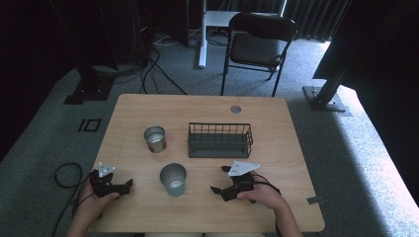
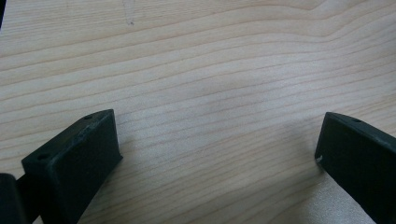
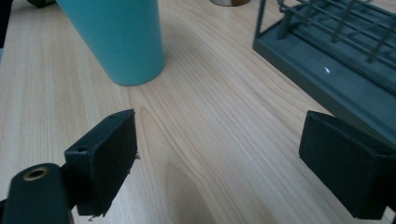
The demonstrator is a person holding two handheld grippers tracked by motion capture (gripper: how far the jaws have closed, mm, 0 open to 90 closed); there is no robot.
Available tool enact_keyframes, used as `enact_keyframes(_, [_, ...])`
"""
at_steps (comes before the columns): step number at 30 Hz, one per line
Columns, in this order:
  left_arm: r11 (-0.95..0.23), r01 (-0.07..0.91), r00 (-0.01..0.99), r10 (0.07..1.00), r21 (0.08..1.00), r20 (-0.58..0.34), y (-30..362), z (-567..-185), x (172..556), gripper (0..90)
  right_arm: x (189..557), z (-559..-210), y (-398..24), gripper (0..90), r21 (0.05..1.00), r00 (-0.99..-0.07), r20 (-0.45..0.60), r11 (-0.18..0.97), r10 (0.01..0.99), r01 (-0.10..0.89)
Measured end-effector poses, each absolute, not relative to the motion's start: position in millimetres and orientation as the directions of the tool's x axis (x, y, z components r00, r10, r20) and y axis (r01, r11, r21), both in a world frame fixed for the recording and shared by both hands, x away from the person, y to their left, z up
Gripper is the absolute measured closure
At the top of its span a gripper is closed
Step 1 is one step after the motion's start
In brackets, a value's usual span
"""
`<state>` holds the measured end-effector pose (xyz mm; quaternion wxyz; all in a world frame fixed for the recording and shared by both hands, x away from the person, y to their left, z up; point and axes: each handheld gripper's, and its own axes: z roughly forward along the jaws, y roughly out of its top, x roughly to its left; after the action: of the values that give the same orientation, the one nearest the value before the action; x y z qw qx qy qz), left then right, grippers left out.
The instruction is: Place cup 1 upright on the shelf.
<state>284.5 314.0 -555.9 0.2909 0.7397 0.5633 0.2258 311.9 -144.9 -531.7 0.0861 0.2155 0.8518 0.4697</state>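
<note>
Both grippers' fingers spread wide, empty, flanking unlabelled teal cup (image 1: 173,179) on table (image 1: 148,106).

Desk (image 1: 207,212): near cup (image 1: 173,179) at front centre, between left tool (image 1: 129,184) and right tool (image 1: 221,180), apart from both. Far cup (image 1: 155,139) behind it, slightly leftward. Wire basket (image 1: 220,140) right of the far cup, behind the right tool. Chair (image 1: 257,44) on the floor beyond the desk's far edge.
</note>
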Motion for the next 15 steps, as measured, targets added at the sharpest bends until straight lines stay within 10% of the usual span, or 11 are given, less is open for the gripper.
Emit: enact_keyframes(15, [-0.195,0.702,0.263,0.965,0.685,0.006,313.9,-555.9,284.5,0.3,310.9,-527.0,-112.2,11.2,0.852,-0.922,0.041,0.469,0.386,0.234])
